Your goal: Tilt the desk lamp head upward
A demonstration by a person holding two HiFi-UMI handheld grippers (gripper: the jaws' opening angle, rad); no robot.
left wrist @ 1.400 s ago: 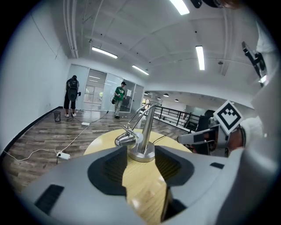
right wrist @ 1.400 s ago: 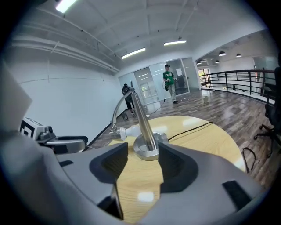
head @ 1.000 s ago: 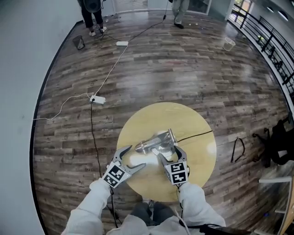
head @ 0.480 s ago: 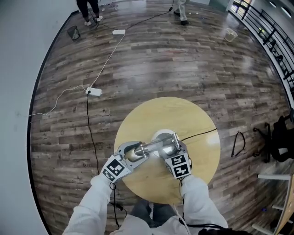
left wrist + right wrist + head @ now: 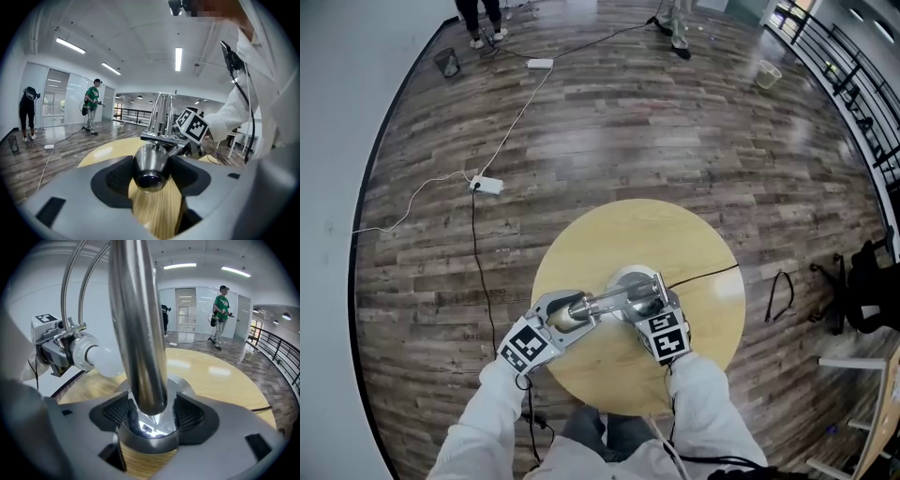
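A chrome desk lamp stands on the round wooden table [image 5: 619,234], its base [image 5: 628,279] near the middle. Its head [image 5: 583,308] points left. My left gripper [image 5: 566,316] has just been closing and is shut on the lamp head [image 5: 150,166], whose metal rear sits between the pads. My right gripper [image 5: 645,304] is shut low on the lamp's upright chrome stem [image 5: 138,333], just above the base [image 5: 150,431]. The white bulb [image 5: 101,363] shows at the left of the right gripper view, with the left gripper behind it.
The lamp's black cord [image 5: 705,274] runs right across the table and off its edge. A white power strip [image 5: 486,185] and cables lie on the wood floor to the left. A dark bag [image 5: 872,292] sits at the right. People stand far off.
My left gripper has moved right from the table's near-left edge to the lamp head and closed on it. The right gripper has stayed at the stem.
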